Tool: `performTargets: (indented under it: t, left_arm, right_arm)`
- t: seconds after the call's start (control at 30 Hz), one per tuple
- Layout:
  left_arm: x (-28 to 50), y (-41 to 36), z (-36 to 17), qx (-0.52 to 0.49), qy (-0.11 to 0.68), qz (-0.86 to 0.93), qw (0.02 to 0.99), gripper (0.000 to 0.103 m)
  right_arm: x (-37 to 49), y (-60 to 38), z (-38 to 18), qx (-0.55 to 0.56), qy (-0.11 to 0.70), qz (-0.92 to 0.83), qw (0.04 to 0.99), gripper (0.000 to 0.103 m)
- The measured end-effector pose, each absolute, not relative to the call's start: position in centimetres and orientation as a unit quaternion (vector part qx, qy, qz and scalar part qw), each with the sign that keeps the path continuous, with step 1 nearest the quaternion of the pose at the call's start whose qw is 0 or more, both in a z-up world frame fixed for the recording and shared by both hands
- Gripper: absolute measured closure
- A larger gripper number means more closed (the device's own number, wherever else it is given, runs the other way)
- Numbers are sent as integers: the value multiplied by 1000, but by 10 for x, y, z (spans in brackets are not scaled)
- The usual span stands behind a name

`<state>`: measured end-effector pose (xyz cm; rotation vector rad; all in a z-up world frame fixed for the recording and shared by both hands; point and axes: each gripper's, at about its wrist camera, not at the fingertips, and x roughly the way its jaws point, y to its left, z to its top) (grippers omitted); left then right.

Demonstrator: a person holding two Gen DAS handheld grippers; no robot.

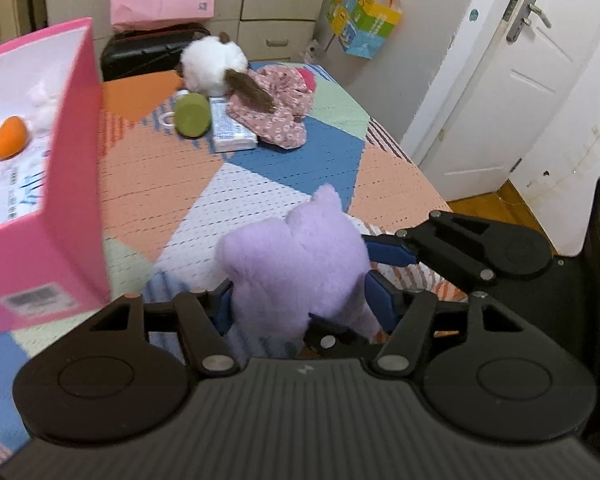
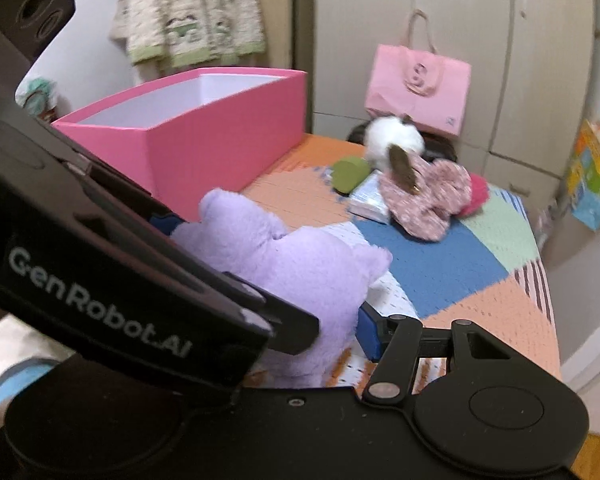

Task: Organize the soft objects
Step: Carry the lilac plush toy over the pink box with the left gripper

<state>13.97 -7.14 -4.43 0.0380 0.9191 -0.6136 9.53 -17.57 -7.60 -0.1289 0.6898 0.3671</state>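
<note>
Purple plush toy: left claw and right claw both gripping it, beside pink box.

Beige cupboards line the far wall, a white door stands right, over wooden flooring.

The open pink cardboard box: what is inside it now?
In the pink cardboard box, the left wrist view shows an orange egg-shaped object, something white and fluffy and printed white paper. The box walls hide the rest.
</note>
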Motion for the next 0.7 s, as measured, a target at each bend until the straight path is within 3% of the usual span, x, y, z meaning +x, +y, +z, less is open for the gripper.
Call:
performTargets:
  t: [0.7]
  left_arm:
    - [108,24,34,9,425,-300,854,47]
  right_arm:
    - [95,-106,3,-120,318,335,879,40]
